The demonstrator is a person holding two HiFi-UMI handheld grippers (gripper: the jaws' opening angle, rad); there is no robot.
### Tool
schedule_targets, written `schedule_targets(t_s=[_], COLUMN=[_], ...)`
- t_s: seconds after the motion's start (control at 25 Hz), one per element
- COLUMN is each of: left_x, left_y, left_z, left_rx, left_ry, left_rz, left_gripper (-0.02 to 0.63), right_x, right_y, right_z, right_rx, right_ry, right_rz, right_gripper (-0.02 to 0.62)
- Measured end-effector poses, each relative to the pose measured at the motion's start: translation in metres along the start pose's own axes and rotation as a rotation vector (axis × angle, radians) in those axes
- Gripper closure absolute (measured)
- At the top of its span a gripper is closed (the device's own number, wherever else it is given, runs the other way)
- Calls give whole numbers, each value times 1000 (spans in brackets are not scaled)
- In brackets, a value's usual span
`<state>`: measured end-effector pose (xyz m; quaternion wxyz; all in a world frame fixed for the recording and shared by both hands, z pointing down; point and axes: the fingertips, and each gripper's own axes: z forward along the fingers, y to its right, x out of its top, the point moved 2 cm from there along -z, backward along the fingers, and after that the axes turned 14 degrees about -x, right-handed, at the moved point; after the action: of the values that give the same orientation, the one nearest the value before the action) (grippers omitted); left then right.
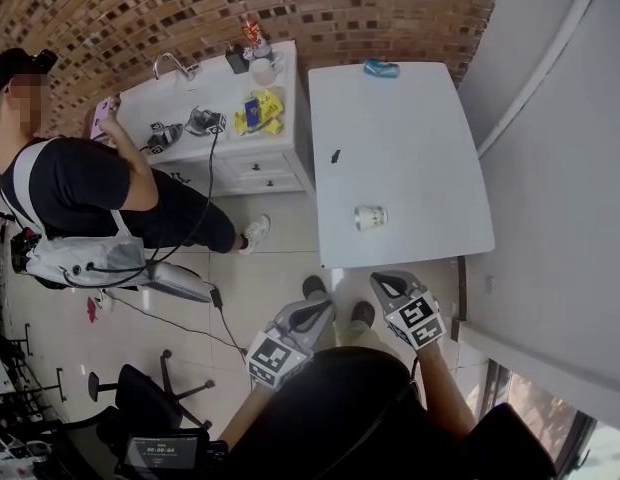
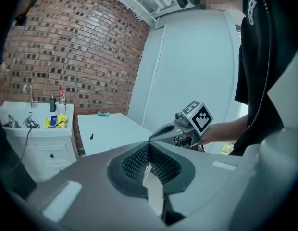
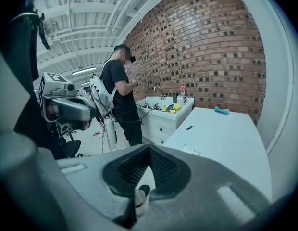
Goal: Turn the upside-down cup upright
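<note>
A small pale cup (image 1: 370, 217) sits on the white table (image 1: 410, 138) close to its near edge; I cannot tell which way up it stands. In the right gripper view the cup (image 3: 191, 150) just peeks over the gripper's body. My left gripper (image 1: 323, 305) and right gripper (image 1: 383, 281) are held side by side in front of my body, short of the table's near edge and apart from the cup. Both are shut with nothing in them. In its own view the left gripper (image 2: 149, 146) has its jaws meeting at the tip, and so does the right gripper (image 3: 149, 147).
A person in a black shirt (image 1: 80, 183) stands at a white sink cabinet (image 1: 225, 133) left of the table. A teal object (image 1: 381, 68) and a small black thing (image 1: 335, 155) lie on the table. Cables (image 1: 215, 308) cross the floor; a chair base (image 1: 140, 388) stands at lower left.
</note>
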<state>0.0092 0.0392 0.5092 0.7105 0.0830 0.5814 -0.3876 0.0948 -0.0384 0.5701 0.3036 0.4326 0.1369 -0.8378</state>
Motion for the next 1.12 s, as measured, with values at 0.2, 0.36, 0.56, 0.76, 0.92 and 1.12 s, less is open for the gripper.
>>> schedule_targets(t_s=[0.2,0.36,0.56,0.76,0.92,1.12], left_x=[10,26,33,30,28,31], left_y=[-30,-53,-89,-117,-132,-148], left_z=[-1,-4,-21,-37,-43,-53], left_rx=[-50,-107,-127,-147,-195,-237], left_ry=[9,23,48,69,66,59], left_rz=[6,16,17,-9,-7,28], left_gripper=[591,591,591,591,591,591], right_x=[7,20,36,32,26,25], right_y=[4,13,9,16,18,19], right_z=[21,37,69,91,104,127], right_rx=[-51,-126,-204,-355,-441,-498], right_ry=[-34,-63,-90,-165,-214,-256], right_rz=[0,9,14,17,50,-1], right_gripper=[603,603,603,603,601,556])
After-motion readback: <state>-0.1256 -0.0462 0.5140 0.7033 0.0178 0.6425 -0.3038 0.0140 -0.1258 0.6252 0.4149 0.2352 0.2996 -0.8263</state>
